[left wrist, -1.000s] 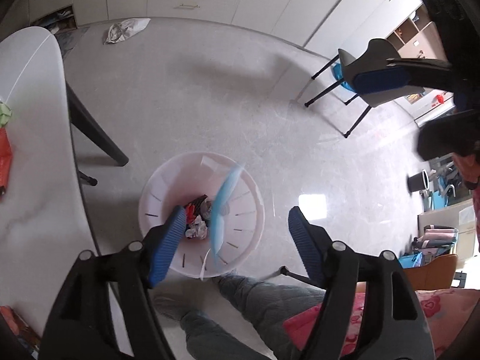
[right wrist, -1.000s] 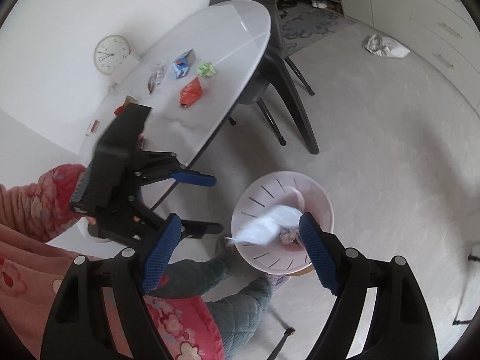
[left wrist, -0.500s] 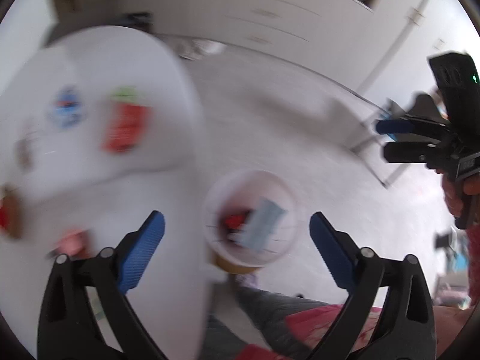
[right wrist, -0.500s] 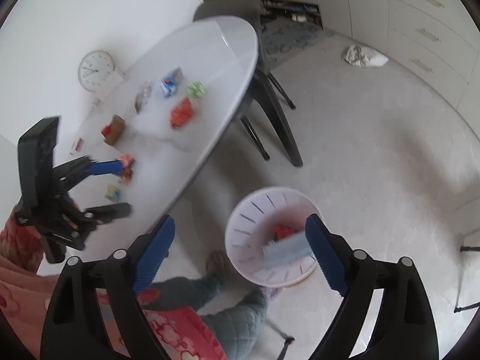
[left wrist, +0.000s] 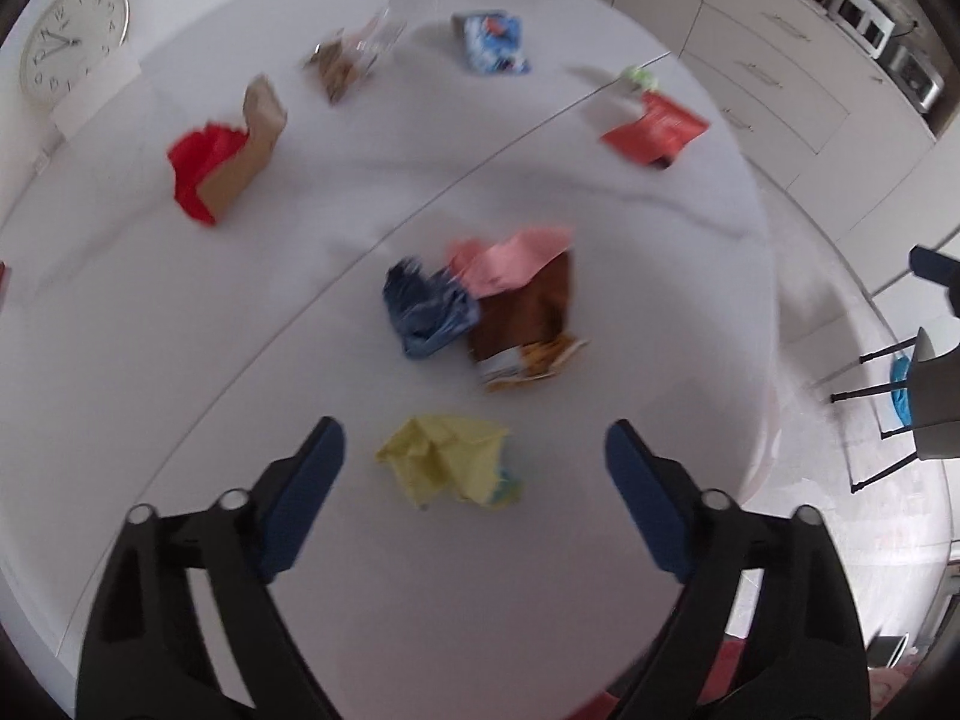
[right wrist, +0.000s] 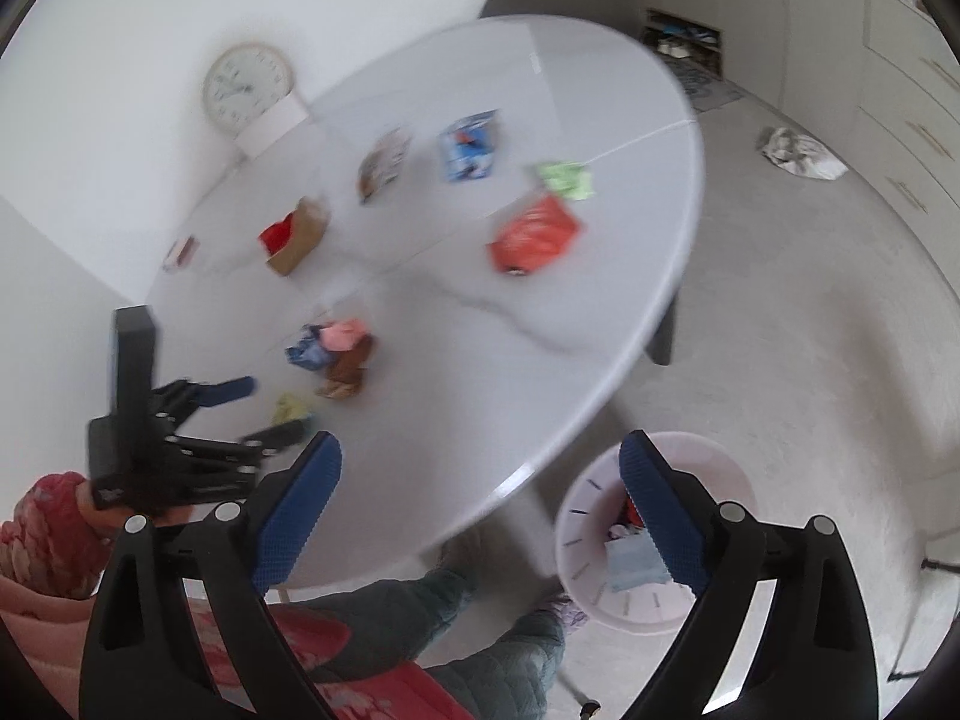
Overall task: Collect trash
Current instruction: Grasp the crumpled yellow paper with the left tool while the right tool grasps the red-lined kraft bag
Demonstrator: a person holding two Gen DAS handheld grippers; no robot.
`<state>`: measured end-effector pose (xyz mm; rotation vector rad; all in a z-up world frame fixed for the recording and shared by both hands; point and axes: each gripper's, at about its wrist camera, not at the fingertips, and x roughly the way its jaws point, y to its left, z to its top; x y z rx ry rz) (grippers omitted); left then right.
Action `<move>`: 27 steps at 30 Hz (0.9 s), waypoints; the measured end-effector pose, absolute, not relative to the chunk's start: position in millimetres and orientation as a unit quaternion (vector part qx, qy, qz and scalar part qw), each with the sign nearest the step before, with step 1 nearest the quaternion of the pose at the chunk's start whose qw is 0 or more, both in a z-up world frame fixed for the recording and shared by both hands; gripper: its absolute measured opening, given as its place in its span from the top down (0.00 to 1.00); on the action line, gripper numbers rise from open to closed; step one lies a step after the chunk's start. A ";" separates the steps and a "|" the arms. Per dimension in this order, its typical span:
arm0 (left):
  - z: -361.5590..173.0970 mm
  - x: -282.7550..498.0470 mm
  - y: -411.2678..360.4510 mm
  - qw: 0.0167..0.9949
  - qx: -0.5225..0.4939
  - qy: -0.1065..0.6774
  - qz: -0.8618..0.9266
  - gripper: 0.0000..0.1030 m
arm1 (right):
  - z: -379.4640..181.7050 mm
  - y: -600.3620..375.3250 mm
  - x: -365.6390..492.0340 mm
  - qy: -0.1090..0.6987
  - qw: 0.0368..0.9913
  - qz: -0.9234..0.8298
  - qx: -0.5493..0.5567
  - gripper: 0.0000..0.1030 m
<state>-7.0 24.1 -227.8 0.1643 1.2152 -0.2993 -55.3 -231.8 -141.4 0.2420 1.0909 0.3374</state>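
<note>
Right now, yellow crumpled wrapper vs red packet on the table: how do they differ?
The yellow crumpled wrapper is balled up; the red packet lies fairly flat. The yellow wrapper sits directly ahead of the open left hand-held gripper, between its fingers in view; the red packet lies far across the table, near the far edge by a green scrap. Both rest loose on the tabletop, ungrasped.

Left gripper (left wrist: 474, 474) and right gripper (right wrist: 480, 492): black frames bearing silver screws and blue textured pads; the person is wearing pink floral sleeves and grey quilted trousers.
</note>
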 end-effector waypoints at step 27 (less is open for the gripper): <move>-156.7 21.1 200.2 0.851 -0.032 0.521 -0.052 0.53 | -176.8 23.5 154.1 0.565 0.803 0.134 0.134 0.09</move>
